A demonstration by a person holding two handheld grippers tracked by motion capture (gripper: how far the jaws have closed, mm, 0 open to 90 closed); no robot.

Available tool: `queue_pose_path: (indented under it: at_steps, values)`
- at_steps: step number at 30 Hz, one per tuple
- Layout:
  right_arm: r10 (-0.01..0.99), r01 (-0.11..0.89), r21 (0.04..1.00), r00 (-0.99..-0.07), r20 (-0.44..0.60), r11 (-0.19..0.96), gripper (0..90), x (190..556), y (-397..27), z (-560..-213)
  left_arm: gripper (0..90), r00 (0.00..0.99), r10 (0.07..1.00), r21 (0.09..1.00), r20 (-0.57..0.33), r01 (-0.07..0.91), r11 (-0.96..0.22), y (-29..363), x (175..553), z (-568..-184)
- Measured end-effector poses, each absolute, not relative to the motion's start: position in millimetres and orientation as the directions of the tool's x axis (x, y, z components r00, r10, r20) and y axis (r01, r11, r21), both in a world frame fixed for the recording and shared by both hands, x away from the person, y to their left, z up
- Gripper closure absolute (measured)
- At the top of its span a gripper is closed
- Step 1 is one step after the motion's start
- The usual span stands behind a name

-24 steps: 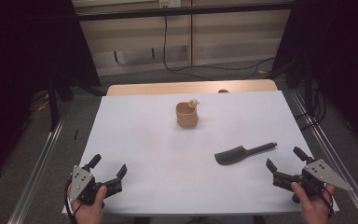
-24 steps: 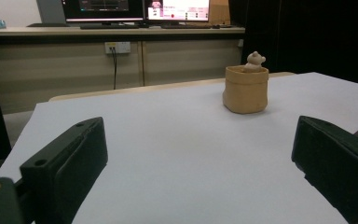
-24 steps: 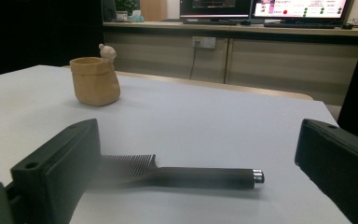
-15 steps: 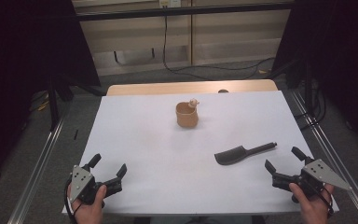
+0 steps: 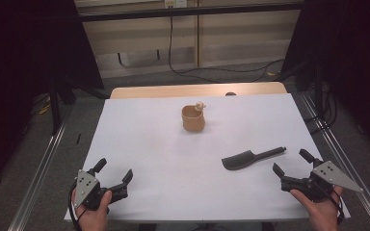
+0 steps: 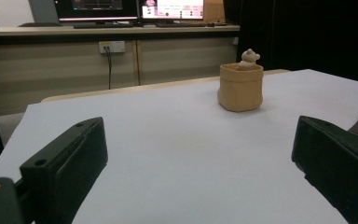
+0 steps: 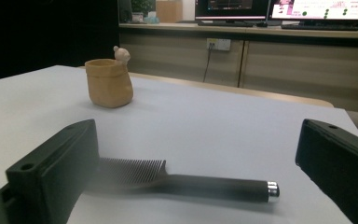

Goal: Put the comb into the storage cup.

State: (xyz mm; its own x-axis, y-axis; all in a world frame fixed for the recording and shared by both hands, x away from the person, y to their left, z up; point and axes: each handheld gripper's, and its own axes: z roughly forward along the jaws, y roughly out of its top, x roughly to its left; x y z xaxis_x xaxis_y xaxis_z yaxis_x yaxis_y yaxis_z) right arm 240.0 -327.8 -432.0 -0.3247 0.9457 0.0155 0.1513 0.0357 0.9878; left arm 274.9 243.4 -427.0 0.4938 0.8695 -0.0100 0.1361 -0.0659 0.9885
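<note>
Right gripper view: black long-handled comb (image 7: 182, 179) lies flat before the released right claw (image 7: 196, 177)

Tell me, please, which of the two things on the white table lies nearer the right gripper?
The black plastic comb lies nearer the right gripper, flat just beyond its open jaws. The tan pot with a small bear figure stands farther away.

pot (image 6: 240, 88) upright on table (image 6: 177, 140) | bear figure (image 6: 249, 58) at rim
</note>
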Motion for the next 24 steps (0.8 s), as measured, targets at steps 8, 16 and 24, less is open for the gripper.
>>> queue_pose_path:
  at_steps: [8,16,24]
  values:
    - [0.946,0.144,0.988,-0.325,0.004,0.046,0.0,250.8,-330.8,-421.8,3.5,0.498,0.867,0.989,-0.011,0.132,-0.063,243.5,275.1,-426.4]
    - [0.942,0.145,0.989,-0.335,0.019,0.032,4.3,271.4,-329.1,-416.3,3.5,0.497,0.868,0.989,-0.012,0.132,-0.062,243.0,275.8,-426.5]
    - [0.948,0.14,0.989,-0.318,-0.008,0.055,5.4,295.6,-324.9,-414.3,3.4,0.492,0.87,0.989,-0.014,0.135,-0.06,242.9,275.7,-427.4]
